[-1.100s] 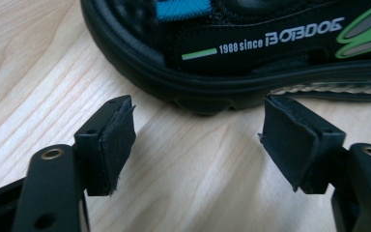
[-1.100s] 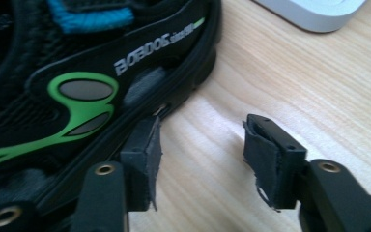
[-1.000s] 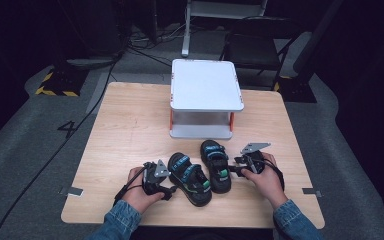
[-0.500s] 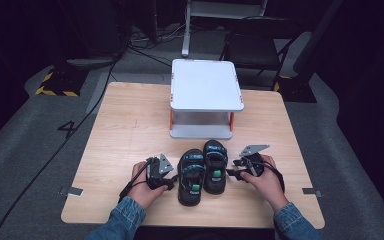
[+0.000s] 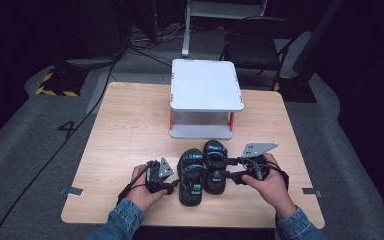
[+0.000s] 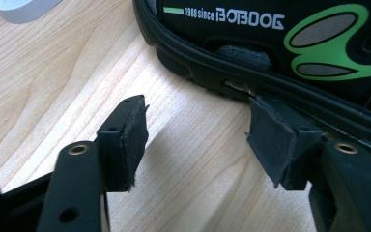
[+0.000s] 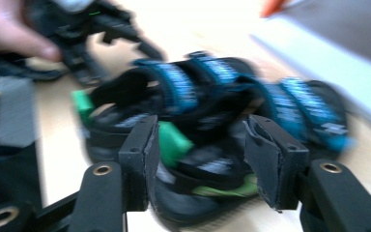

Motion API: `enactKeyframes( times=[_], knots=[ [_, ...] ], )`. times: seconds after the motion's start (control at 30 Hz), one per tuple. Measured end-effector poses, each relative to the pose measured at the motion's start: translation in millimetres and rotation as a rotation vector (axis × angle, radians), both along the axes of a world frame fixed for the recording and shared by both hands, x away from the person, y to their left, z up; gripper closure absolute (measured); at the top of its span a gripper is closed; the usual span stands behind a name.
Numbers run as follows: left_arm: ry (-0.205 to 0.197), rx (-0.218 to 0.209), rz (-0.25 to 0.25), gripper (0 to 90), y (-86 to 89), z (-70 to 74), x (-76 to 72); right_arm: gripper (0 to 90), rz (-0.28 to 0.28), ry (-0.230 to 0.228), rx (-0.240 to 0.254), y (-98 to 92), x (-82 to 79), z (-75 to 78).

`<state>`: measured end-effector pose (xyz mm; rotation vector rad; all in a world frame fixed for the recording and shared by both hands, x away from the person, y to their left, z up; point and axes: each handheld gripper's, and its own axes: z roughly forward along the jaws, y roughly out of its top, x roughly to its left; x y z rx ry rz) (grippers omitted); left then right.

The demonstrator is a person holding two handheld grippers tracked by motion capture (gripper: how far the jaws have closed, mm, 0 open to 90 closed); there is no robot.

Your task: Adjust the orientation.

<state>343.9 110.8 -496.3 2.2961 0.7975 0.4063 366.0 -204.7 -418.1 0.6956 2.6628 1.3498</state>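
Now our left hand-held gripper point(image 5: 172, 186), jaws just narrowed yet empty, sits beside the left sandal point(image 5: 192, 171); our right hand-held gripper point(image 5: 233, 170), also open, faces the right sandal point(image 5: 215, 159).

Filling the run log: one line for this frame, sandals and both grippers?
sandals: side by side on table, before white stand | left gripper: open, beside left sandal's sole | right gripper: open, nothing gripped
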Motion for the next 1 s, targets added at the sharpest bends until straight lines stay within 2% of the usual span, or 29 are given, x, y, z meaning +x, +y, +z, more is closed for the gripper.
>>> enactKeyframes(
  times=[0.07, 0.1, 0.13, 0.17, 0.23, 0.27, 0.33, 0.47, 0.53, 0.57, 0.6, 0.7, 0.8, 0.9, 0.93, 1.0],
  knots=[
    [0.002, -0.004, 0.003, 38.0, 0.4, -0.4, -0.2, 50.9, 0.041, 0.024, -0.011, 7.1, -0.8, -5.2],
    [0.002, -0.007, 0.005, 37.6, 0.5, -0.6, -0.2, 59.2, 0.050, 0.024, -0.034, 9.8, -0.8, -7.9],
    [0.003, -0.010, 0.006, 35.8, 0.7, -0.8, 0.0, 75.6, 0.058, 0.005, -0.067, 13.2, -2.6, -10.9],
    [0.004, -0.011, 0.008, 35.8, 1.2, -1.0, 0.6, 75.6, 0.058, 0.005, -0.067, 13.2, -2.6, -10.9],
    [0.018, -0.024, 0.018, 32.0, 3.2, -1.9, 2.4, 83.1, 0.067, 0.000, -0.070, 14.7, -4.8, -9.2],
    [0.028, -0.035, 0.023, 30.4, 4.6, -2.1, 3.2, 84.3, 0.076, -0.022, -0.094, 16.1, -7.5, -7.1],
    [0.037, -0.062, 0.029, 30.5, 7.3, -1.7, 4.6, 85.6, 0.095, -0.032, -0.115, 17.4, -11.6, -4.6],
    [0.045, -0.096, 0.018, 29.8, 8.7, -0.5, 6.6, 85.8, 0.177, -0.010, -0.118, 17.5, -19.2, -3.3],
    [0.043, -0.088, 0.011, 29.9, 7.8, -0.2, 6.9, 85.8, 0.220, 0.001, -0.120, 16.0, -22.1, -2.2],
    [0.042, -0.088, 0.009, 29.4, 7.6, 0.3, 7.1, 85.9, 0.247, 0.012, -0.121, 15.0, -22.9, -1.9],
    [0.044, -0.090, 0.007, 29.7, 7.5, 0.6, 7.4, 85.9, 0.300, 0.043, -0.117, 13.2, -25.2, -1.3],
    [0.046, -0.087, 0.001, 29.7, 7.1, 1.2, 8.5, 85.8, 0.327, 0.053, -0.125, 11.5, -26.0, -0.6],
    [0.049, -0.084, -0.001, 30.9, 5.6, 1.5, 8.7, 83.4, 0.329, 0.061, -0.124, 9.1, -25.6, -0.3],
    [0.046, -0.082, -0.003, 31.7, 4.0, 1.5, 8.8, 66.9, 0.298, 0.103, -0.075, 8.3, -23.9, 0.8],
    [0.046, -0.082, -0.002, 31.8, 3.8, 1.5, 8.5, 60.5, 0.282, 0.106, -0.063, 8.5, -23.7, 1.7],
    [0.050, -0.086, 0.003, 31.9, 3.3, 1.3, 8.2, 54.4, 0.192, 0.106, -0.025, 9.6, -22.6, 4.2]
  ],
)
